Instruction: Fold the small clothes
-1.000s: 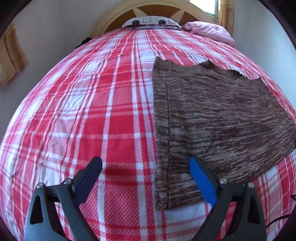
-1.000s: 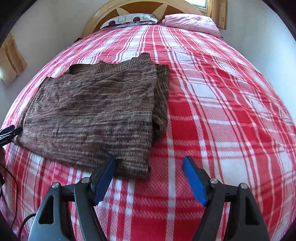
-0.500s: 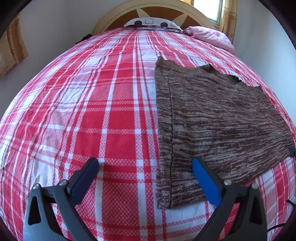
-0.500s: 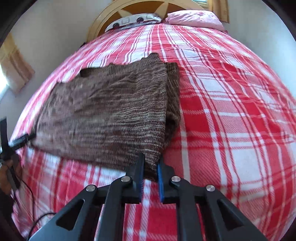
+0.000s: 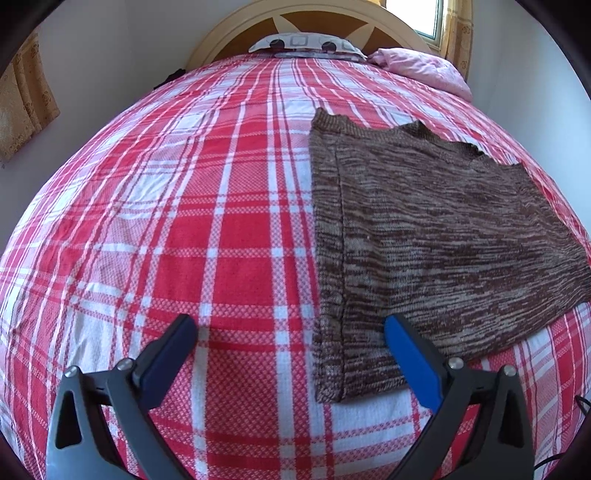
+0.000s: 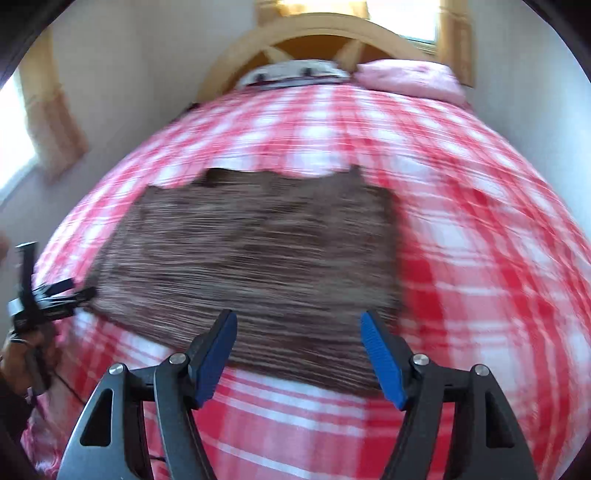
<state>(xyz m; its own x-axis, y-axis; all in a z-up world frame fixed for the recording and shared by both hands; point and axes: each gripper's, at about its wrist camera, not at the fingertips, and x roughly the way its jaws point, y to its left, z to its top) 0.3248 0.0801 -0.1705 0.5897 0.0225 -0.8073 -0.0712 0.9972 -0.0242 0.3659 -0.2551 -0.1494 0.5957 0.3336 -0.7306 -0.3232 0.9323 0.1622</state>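
Note:
A brown marled knit sweater [image 5: 424,236] lies flat and folded on the red and white plaid bedspread [image 5: 184,221]. In the left wrist view it fills the right half, with its near left corner just ahead of my right finger. My left gripper [image 5: 291,343] is open and empty above the bed, beside the sweater's left edge. In the blurred right wrist view the sweater [image 6: 258,258] lies ahead in the middle. My right gripper [image 6: 299,332] is open and empty over its near edge. The other gripper shows at the far left of that view [image 6: 40,295].
A wooden arched headboard [image 5: 314,26] stands at the far end with a patterned pillow [image 5: 306,44] and a pink pillow [image 5: 421,66]. White walls flank the bed. A yellow curtain [image 5: 22,110] hangs at the left. A window [image 5: 424,14] is at the back right.
My right gripper shut at the sweater's near right corner, then opened and swung left with fast motion blur. My left gripper drew back slightly and stayed open.

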